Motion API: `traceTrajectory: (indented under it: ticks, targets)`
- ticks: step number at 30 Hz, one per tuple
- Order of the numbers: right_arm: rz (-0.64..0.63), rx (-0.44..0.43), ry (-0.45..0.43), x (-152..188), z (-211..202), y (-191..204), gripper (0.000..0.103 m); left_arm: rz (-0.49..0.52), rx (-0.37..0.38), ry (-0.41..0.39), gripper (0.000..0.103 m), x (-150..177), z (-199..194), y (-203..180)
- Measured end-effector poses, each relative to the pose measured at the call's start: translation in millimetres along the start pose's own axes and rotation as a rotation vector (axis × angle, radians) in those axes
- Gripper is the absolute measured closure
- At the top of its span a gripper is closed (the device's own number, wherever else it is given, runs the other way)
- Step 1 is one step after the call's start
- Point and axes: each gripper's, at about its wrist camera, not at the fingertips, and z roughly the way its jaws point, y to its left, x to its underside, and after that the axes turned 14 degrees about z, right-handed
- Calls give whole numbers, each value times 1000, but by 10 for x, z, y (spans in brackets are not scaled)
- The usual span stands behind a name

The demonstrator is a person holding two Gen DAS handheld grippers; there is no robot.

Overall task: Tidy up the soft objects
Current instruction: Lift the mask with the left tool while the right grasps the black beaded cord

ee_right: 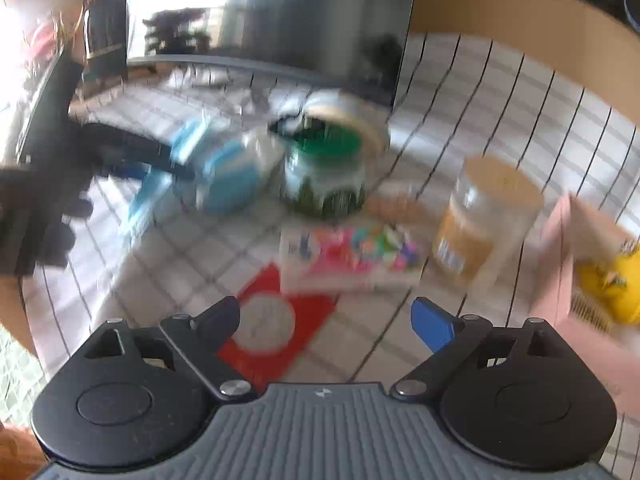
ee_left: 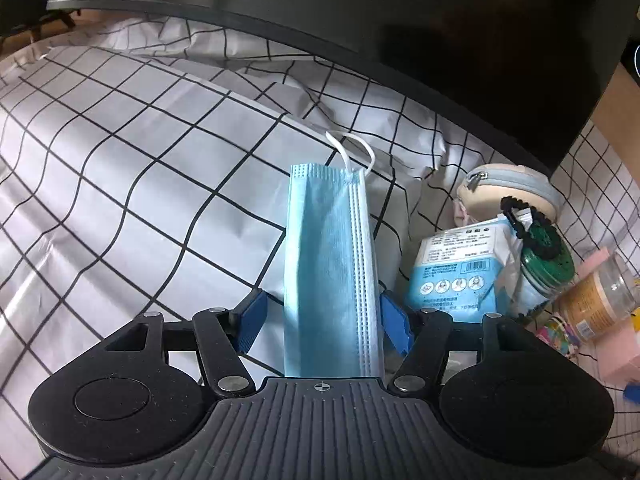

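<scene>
Mask: a folded pale-blue pleated disposable face mask (ee_left: 330,264) with white ear loops lies lengthwise between the fingers of the left gripper (ee_left: 326,320), on the white tabletop cloth with a black grid (ee_left: 120,168).
Left gripper: its jaws stand apart; the blue pad (ee_left: 251,322) on the one side is clear of the mask and the other sits just beside the edge, so nothing is pinched. It reads as a release onto bare cloth, away from the clutter.
Why there: the mask lies straight and flat beside a light-blue printed packet of masks (ee_left: 456,268), which suggests like is being put with like.
Neighbours: a beige zipped round pouch (ee_left: 508,188) and a green-lidded jar (ee_left: 544,256) crowd behind the packet; these look left alone.
Right gripper (ee_right: 326,320): wide apart and empty, hovering over a red-and-white flat card (ee_right: 276,324), near a colourful flat packet (ee_right: 352,252) and a clear jar with an orange label (ee_right: 480,220); the view is blurred.
Judgement: mask placement about done; right side appears to wait its turn.
</scene>
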Motion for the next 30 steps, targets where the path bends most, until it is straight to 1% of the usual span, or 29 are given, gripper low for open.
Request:
traceTrajectory:
  ticks: [1,4,7,9,11,12,13,14,16,18,19,21,22,24,25,27,30]
  targets:
    - [-6,2,-18,-62,-18,14,10,-6,16,-19,56,-3,-22,11]
    - [-35,-8,-59,-306,-25,107,10,-6,67,-58,78,-29,-112,22]
    - [-62,-51,-60,-614,76,255,12,-21,116,-45,85,-41,-111,43]
    - [-72,-77,-50,-795,208,370,17,-21,139,-59,88,-26,-117,68]
    - [-90,-75,-34,-953,422,476,33,-13,153,-73,90,-5,-166,80]
    - [-89,-63,-22,-1012,540,505,37,-6,158,-78,91,-4,-201,77]
    - [-75,-46,-8,-1068,657,523,46,5,164,-85,91,2,-233,80]
    - [-48,-34,4,-1123,762,519,51,15,169,-92,91,2,-268,84]
    - [20,-25,-1,-1198,859,485,52,33,177,-107,91,-10,-342,114]
    - [73,-18,-15,-1239,877,440,57,36,189,-121,92,-33,-417,163]
    - [92,-9,-16,-1262,893,421,65,34,196,-129,91,-46,-447,195]
    - [100,6,4,-1287,956,422,73,20,213,-137,92,-82,-471,256]
    - [97,16,18,-1288,994,429,81,13,220,-138,92,-102,-474,280]
    - [77,29,27,-1277,1014,464,88,7,229,-139,92,-138,-468,301]
    - [67,31,33,-1267,1011,489,94,9,233,-136,92,-158,-465,302]
    - [53,29,45,-1287,986,520,95,16,238,-126,92,-215,-458,297]
    - [17,14,26,-1367,848,574,96,48,247,-126,91,-385,-488,275]
